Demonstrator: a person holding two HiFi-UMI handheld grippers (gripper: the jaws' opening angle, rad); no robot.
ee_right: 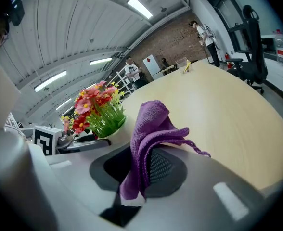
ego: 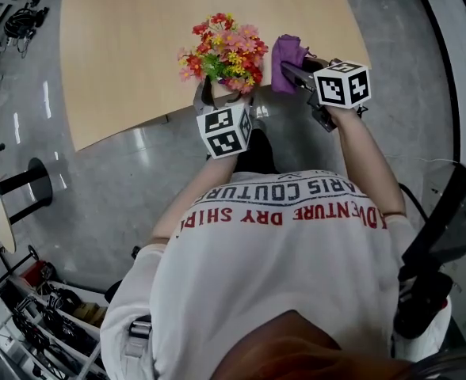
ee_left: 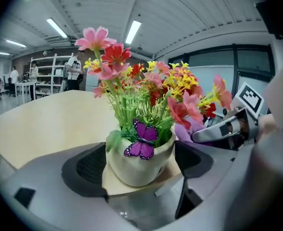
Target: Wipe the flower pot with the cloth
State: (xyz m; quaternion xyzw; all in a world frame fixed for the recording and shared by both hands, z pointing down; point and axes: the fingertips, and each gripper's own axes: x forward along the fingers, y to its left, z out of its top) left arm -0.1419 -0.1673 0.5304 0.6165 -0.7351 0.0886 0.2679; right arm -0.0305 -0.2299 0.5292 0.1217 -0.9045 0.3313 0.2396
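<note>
Clamping the flower pot (ee_left: 136,170) from both sides, your left gripper (ee_left: 141,162) holds it at the table's (ego: 130,46) six o'clock edge. Your right gripper (ee_right: 141,165) pinches the purple cloth (ee_right: 153,124) at the pot's three o'clock. Glossy grey floor (ego: 98,188) surrounds the table.

Flower pot (ee_left: 139,165) on table (ego: 122,46) near edge; cloth (ego: 287,58) just right.

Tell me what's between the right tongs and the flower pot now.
The purple cloth, gripped in the right tongs, lies there, its bunched end beside the flowers in the flower pot. The head view shows it best.
</note>
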